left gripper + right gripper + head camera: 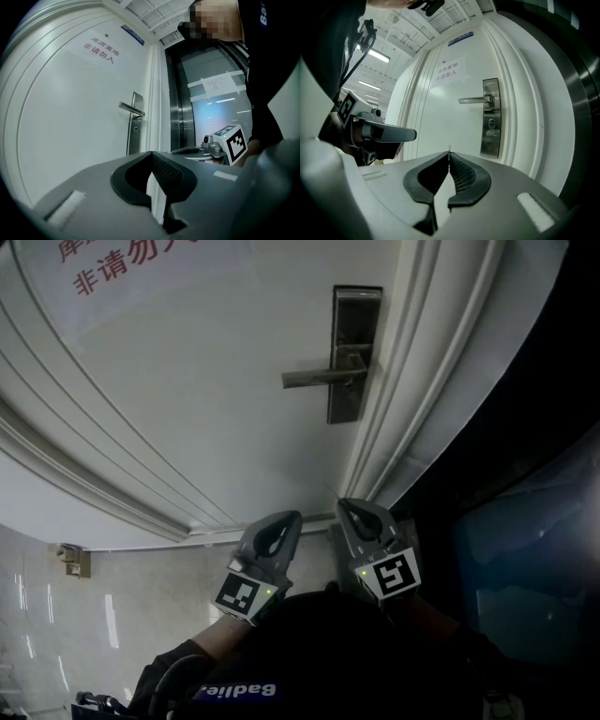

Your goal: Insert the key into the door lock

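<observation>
Two closed claws: left gripper (pixel 150 155) empty, right gripper (pixel 449 155) pinching thin edge-on key (pixel 449 148).

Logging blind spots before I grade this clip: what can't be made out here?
- Right gripper view: thin sliver at the right claw's tips, too small to confirm as a key.
- Head view: lock plate's keyhole, too small and dark.
- Head view: red door sign, cut off by top edge.
</observation>
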Demonstrator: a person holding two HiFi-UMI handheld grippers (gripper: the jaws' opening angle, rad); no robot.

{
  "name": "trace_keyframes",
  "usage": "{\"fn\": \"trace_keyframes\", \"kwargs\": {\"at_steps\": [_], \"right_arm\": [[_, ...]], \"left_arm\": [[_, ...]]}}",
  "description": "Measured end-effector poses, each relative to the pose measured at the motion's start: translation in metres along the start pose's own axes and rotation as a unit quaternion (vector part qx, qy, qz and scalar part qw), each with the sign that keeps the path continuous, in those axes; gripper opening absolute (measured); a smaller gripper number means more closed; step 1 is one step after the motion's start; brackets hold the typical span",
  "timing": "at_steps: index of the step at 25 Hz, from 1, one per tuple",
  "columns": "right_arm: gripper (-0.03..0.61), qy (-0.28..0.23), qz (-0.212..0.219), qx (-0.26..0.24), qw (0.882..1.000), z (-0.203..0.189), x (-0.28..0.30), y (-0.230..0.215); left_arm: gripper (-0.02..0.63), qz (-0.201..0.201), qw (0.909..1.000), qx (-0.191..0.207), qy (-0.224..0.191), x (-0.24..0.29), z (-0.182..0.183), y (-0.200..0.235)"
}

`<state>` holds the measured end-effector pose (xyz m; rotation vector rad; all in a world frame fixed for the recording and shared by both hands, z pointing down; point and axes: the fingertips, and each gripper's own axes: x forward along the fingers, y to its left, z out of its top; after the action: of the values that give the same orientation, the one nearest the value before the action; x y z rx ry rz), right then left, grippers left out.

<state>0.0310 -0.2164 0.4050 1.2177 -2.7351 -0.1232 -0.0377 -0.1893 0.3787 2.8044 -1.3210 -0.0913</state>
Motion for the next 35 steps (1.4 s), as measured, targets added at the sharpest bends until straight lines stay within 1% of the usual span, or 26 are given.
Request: {"fn": "trace_keyframes", "kwargs": {"at_steps": [4,6,9,11,15,17,20,25,29,31,32,35], "right_arm": [[0.014,-0.005,0.015,-0.021,1.0,-0.003,-0.001,-0.008],[0.012,-0.008,0.017,-0.041,0.999,-0.004,-0.003,-0.016],[0.012,-0.01,0.016,-0.088,0.996,-0.001,-0.006,-0.026],[0.012,-0.012,0.012,-0.126,0.992,0.002,-0.007,-0.031],[0.012,-0.012,-0.007,-0.187,0.982,0.009,-0.006,-0.04],[0.012,-0.008,-0.016,-0.202,0.979,0.012,-0.005,-0.043],[0.012,0.004,-0.031,-0.225,0.974,0.016,-0.004,-0.045],[0.012,0.029,-0.069,-0.298,0.952,0.022,0.0,-0.051],[0.012,0.057,-0.085,-0.302,0.948,0.015,0.008,-0.062],[0.012,0.064,-0.102,-0.298,0.947,0.017,0.012,-0.071],[0.012,0.067,-0.111,-0.302,0.944,0.019,0.013,-0.076],[0.012,0.081,-0.137,-0.334,0.929,0.027,0.02,-0.092]], "left_arm": [[0.015,0.007,0.9999,0.007,0.002,0.018,-0.001,-0.005],[0.015,0.011,0.9999,0.01,0.005,0.027,-0.003,-0.009],[0.015,0.019,0.9997,0.012,0.008,0.039,-0.002,-0.01],[0.015,0.022,0.9997,0.013,0.006,0.046,-0.001,-0.01],[0.015,0.02,0.9998,0.007,0.006,0.054,-0.002,-0.008],[0.015,0.015,0.9999,-0.002,0.006,0.058,-0.003,-0.005],[0.015,0.001,1.0,-0.003,0.006,0.063,-0.002,-0.003],[0.015,-0.02,0.9998,0.0,0.004,0.066,0.002,-0.003],[0.015,-0.029,0.9996,-0.003,0.006,0.061,0.0,0.002],[0.015,-0.03,0.9995,-0.007,0.01,0.057,-0.004,0.005],[0.015,-0.03,0.9994,-0.01,0.013,0.054,-0.007,0.006],[0.015,-0.03,0.9993,-0.017,0.017,0.048,-0.012,0.01]]}}
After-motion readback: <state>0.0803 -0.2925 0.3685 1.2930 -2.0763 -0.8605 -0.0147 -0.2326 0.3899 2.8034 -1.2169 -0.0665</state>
